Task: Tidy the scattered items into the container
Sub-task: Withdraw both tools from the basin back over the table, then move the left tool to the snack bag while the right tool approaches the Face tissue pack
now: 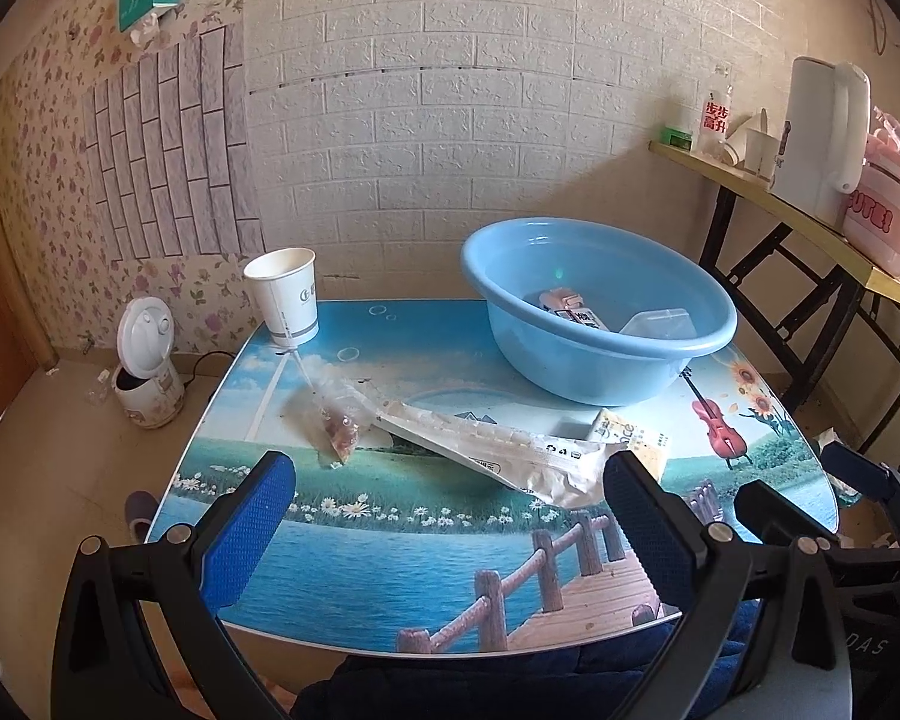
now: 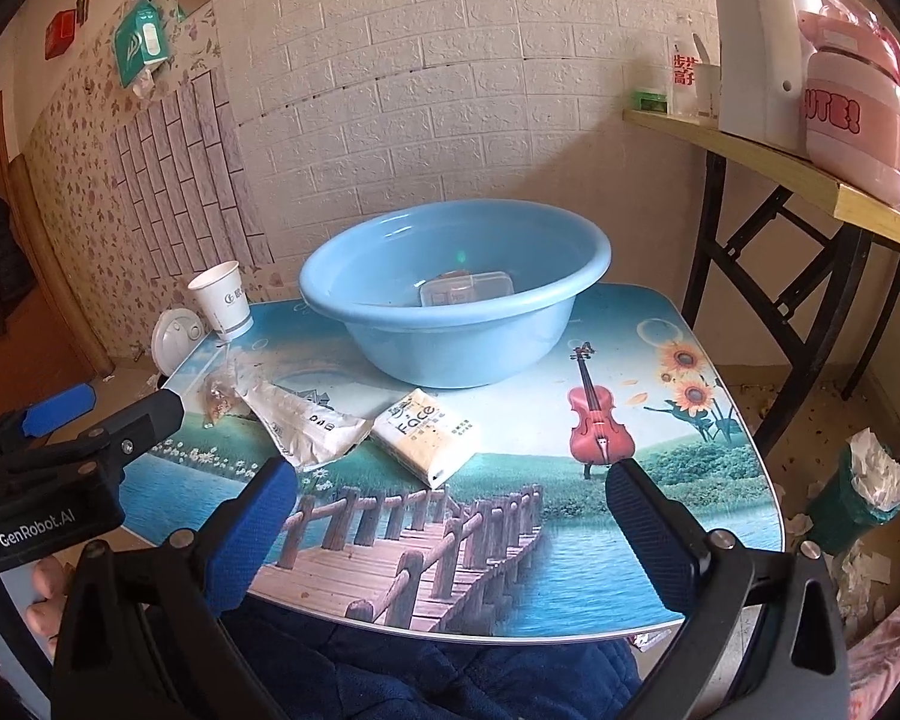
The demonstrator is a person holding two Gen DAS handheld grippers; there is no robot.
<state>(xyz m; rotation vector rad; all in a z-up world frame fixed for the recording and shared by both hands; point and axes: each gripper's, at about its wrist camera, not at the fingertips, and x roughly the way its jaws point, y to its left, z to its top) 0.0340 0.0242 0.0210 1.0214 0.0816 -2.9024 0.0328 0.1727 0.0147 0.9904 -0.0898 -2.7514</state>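
Observation:
A light blue basin [image 1: 600, 354] [image 2: 450, 336] stands at the back of the picture-printed table [image 1: 390, 540] [image 2: 570, 510]; a clear box [image 2: 468, 288] and a small pack [image 1: 570, 309] lie inside. On the table lie a long white packet [image 1: 498, 450] [image 2: 306, 420], a clear bag of snacks [image 1: 339, 420] [image 2: 219, 399], a yellow tissue pack [image 1: 636, 438] [image 2: 426, 435] and a paper cup [image 1: 285, 294] [image 2: 222, 297]. My left gripper [image 1: 450, 516] is open and empty near the front edge. My right gripper [image 2: 450, 516] is open and empty too.
A small white rice cooker [image 1: 144, 366] stands on the floor to the left. A side table [image 1: 810, 210] [image 2: 810, 174] at the right carries a white kettle and a pink pot. A bin with tissues [image 2: 864, 492] sits on the floor at the right.

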